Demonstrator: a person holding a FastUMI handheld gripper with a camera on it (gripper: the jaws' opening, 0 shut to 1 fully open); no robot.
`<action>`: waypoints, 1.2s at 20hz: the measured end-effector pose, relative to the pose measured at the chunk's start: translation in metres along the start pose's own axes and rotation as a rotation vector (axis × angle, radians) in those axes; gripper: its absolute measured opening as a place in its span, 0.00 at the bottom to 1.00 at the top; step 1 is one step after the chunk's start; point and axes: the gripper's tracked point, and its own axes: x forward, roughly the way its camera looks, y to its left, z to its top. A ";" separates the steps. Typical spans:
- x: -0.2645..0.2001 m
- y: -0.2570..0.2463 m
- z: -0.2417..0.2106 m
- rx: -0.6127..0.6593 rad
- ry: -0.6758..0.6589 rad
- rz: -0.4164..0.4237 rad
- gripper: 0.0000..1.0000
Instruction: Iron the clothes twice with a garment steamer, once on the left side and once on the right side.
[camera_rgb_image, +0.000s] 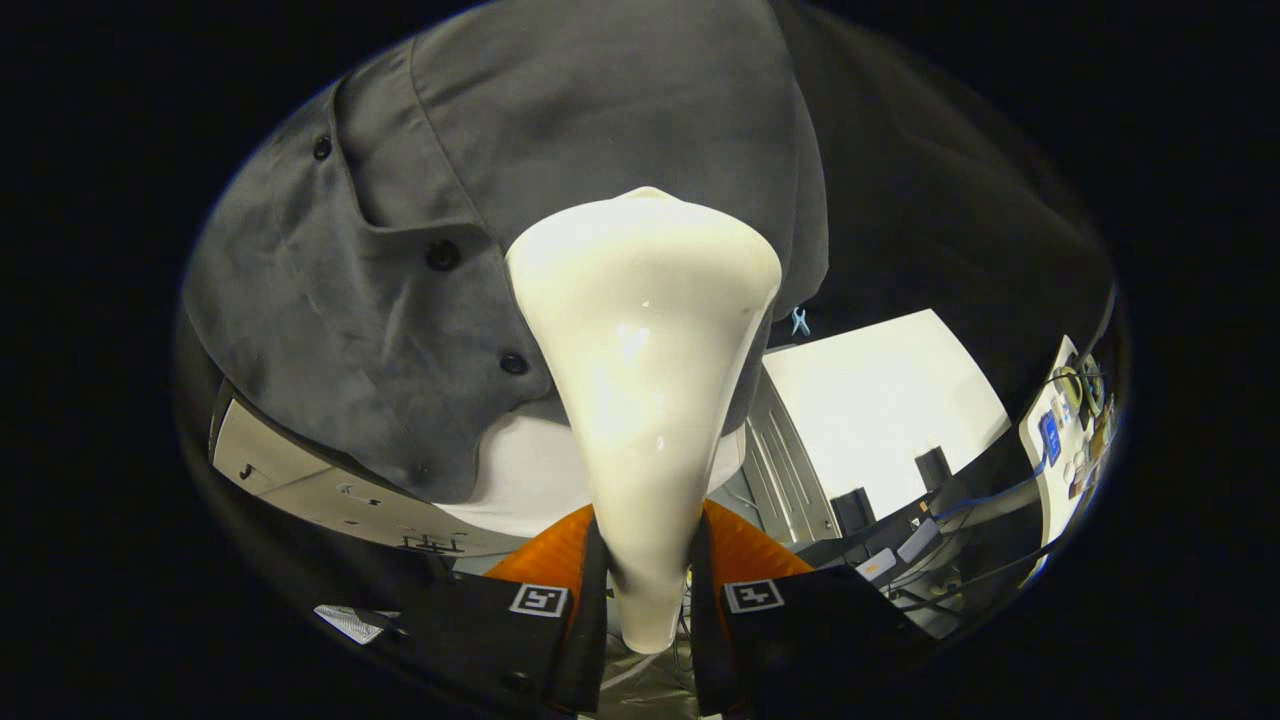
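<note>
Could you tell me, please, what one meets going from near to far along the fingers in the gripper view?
The gripper, both fingers pressed on the handle → the white garment steamer, widening toward its head → the grey buttoned shirt, which the head faces.

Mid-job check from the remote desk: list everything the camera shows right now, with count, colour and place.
steamer: one, cream white, handle between the fingers, wide head against the shirt
shirt: one, dark grey, hanging just beyond the steamer head
buttons: three seen, black, down the shirt front beside the steamer
white panel: one, white, below the shirt's hem, past the steamer
cables: several, blue and dark, beside the panel
tongs: one, shut on the steamer handle, both fingers pressing its sides
</note>
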 end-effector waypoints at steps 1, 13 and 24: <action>-0.008 0.005 0.005 0.003 -0.017 -0.003 0.43; -0.124 0.105 0.069 -0.038 -0.267 0.047 0.43; -0.249 0.182 0.119 -0.088 -0.548 0.098 0.43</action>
